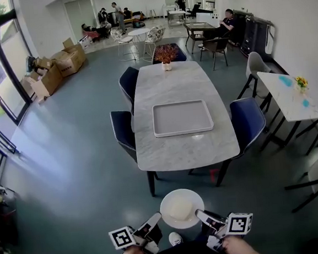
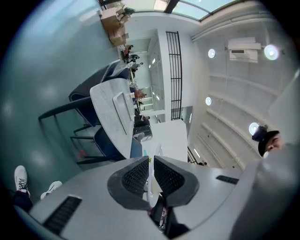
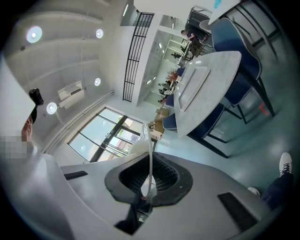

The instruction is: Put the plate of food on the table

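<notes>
**Plate in both claws, short of the table**

I have the plate [image 1: 181,208] by its rim on two opposite sides. My left claw [image 1: 153,222] is on the left edge and my right claw [image 1: 202,217] is on the right edge. Both are narrowed down to the thickness of the rim. In each gripper view the thin white edge stands pinched between the ribbed jaws.

I judge the two-sided grip is there to keep the plate level, so the pale mound of food [image 1: 180,210] in its middle does not slide.

The plate hangs in the air over the floor [image 1: 69,176], close to my body and well short of the table's near end. The table [image 1: 172,150] lies straight ahead with its long axis pointing away from me. A tray [image 1: 184,131] sits at the table's middle and a potted plant [image 1: 166,54] at its far end. Chairs [image 1: 248,122] stand along the table's two long sides. None stands at the near end, which is likely why I face it from here.

The bare marble between the tray and the table's near edge looks like the closest landing spot. I cannot tell whether the tray is meant instead.

The carry is the step in hand, and the set-down is not yet begun. The rim gives little to hold, so if one claw eased before the base rests on the table, the plate could tip.
</notes>
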Demonstrator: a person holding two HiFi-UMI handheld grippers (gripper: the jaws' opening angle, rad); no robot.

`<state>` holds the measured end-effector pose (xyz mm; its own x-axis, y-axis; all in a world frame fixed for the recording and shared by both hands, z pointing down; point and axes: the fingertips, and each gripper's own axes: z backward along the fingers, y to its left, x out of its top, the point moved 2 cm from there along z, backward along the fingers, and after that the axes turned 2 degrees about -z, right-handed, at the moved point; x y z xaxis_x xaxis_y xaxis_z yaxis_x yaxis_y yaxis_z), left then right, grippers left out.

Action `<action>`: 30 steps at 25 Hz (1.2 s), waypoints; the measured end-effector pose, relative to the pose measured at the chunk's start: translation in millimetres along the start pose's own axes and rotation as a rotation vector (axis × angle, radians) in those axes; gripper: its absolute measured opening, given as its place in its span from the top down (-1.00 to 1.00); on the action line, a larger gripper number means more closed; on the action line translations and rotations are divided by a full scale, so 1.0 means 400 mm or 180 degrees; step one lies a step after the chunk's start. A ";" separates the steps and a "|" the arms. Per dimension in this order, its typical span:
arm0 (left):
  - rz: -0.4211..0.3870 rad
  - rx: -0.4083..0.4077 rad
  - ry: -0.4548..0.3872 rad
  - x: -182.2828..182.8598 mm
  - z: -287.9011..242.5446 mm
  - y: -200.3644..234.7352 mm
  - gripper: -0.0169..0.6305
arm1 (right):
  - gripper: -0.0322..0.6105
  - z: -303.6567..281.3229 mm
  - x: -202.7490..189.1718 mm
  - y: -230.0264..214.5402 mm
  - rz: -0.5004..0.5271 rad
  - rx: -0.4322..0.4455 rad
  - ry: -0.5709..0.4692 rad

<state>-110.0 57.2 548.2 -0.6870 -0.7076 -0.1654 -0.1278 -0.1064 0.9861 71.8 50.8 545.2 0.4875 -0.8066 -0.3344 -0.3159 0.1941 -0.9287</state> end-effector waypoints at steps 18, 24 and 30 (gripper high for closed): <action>-0.1170 0.0045 0.0347 0.013 0.012 -0.044 0.93 | 0.84 0.000 0.194 -0.060 -0.0279 -0.0118 -0.0496; -0.1417 -0.0007 0.0378 0.033 -0.054 -0.076 0.93 | 0.84 -0.055 0.317 -0.107 -0.0242 -0.0118 -0.0411; -0.1531 0.0061 0.0233 0.086 -0.127 -0.087 0.93 | 0.84 -0.132 0.469 -0.177 -0.0168 -0.0231 -0.0283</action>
<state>-92.8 1.1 509.2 -0.4946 -0.6287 -0.6000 -0.4322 -0.4211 0.7975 142.4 -143.7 556.7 0.5742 -0.7614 -0.3011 -0.3444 0.1091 -0.9325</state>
